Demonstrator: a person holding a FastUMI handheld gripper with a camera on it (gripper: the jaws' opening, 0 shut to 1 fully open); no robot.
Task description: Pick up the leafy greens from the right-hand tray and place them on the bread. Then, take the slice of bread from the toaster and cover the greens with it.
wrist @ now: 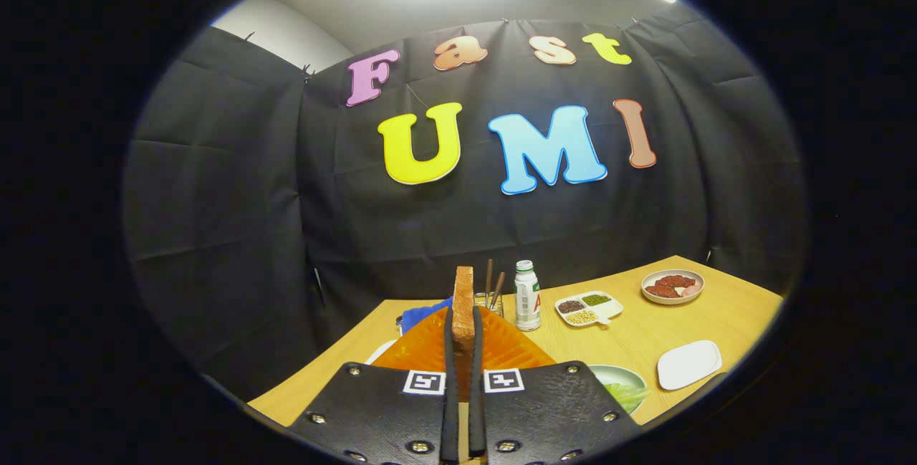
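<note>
My gripper (463, 350) is shut on a slice of toasted bread (463, 304), which stands on edge between the two fingers and sticks up past their tips. I hold it raised above the wooden table (645, 339). Under the fingers lies an orange mat (501, 347). To the right of the fingers sits a pale green plate (622, 381) with leafy greens (629, 395) on it, partly hidden by the gripper body.
Beyond the bread stand a white bottle (527, 296) and a glass with sticks (491, 293). Further right are a divided dish of beans (588, 307), a bowl of red food (672, 286) and a white tray (688, 364). A blue cloth (423, 314) lies at the left.
</note>
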